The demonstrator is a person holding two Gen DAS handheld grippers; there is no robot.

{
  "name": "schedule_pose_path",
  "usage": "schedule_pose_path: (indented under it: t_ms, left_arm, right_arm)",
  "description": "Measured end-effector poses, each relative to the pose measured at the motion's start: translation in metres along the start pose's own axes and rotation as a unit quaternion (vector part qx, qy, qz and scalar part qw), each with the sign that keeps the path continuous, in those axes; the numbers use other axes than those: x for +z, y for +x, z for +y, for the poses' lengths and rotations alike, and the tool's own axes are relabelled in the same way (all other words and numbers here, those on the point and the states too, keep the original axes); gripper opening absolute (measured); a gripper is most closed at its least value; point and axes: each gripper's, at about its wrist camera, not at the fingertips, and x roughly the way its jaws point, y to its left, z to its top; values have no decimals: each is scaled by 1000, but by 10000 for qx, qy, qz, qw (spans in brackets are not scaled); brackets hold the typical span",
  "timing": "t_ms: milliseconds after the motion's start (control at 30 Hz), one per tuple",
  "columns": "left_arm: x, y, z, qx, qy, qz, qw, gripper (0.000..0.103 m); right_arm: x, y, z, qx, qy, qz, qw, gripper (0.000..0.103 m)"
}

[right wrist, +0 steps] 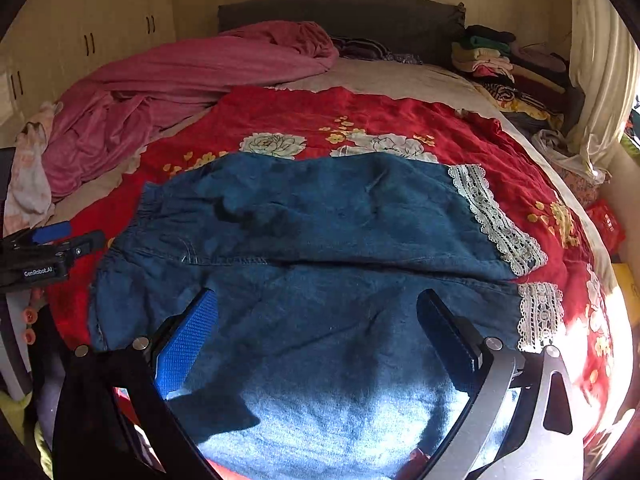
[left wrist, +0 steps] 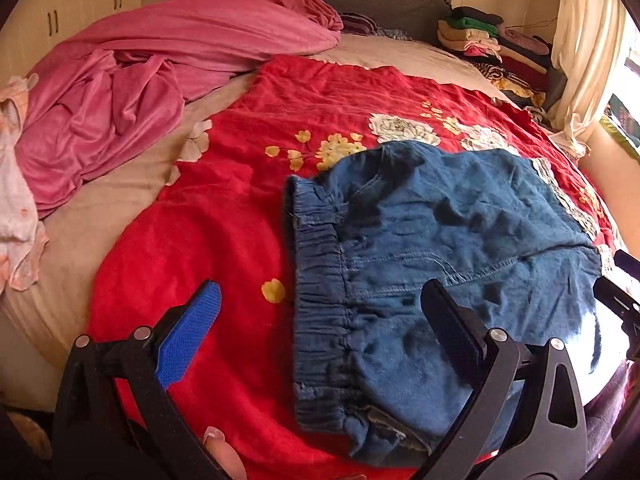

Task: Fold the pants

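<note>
Blue denim pants (right wrist: 320, 240) with white lace cuffs (right wrist: 496, 220) lie spread on the red floral blanket (right wrist: 360, 116), waistband to the left, legs running right. In the left wrist view the elastic waistband (left wrist: 320, 300) runs between my fingers. My left gripper (left wrist: 324, 304) hovers open over the waistband end, its blue pad (left wrist: 188, 336) above the blanket. My right gripper (right wrist: 320, 312) is open above the near leg, holding nothing. The left gripper (right wrist: 48, 256) also shows at the left edge of the right wrist view.
A crumpled pink sheet (left wrist: 140, 80) lies at the far left of the bed. Stacked folded clothes (right wrist: 504, 68) sit at the far right by the grey headboard (right wrist: 340, 20). A curtain (right wrist: 600, 80) hangs at the right. Wardrobe doors (right wrist: 80, 40) stand behind.
</note>
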Motion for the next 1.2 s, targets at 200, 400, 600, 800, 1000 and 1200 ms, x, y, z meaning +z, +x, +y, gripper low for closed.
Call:
schedule_pose_path:
  t_ms: [200,400,600,800,1000,1200]
  left_arm:
    - [29,40,26,49,-175,163,9997,94]
    - [50,83,37,-223,16,432,9988,94]
    - [64,113,33,-640,251,617,9957,94]
    - [69,140,37,-1024,11,824,9913,68]
    - [68,129,39,-1339,-108,422,9900,27]
    - [68,99,36,-1364,-13,-150,9905,26]
  right_arm:
    - [44,40,-1,11,-251,146,9996,99]
    - [81,74,5,-9,-693,219,9974,99]
    - [112,114,5,459,-797,481,9946,99]
    - [134,157,12,543,-1188,761,9885,99]
    - [147,188,28,928,-1684,954,9767,99]
    - [148,207,57,1226,-2669,1000,9506,98]
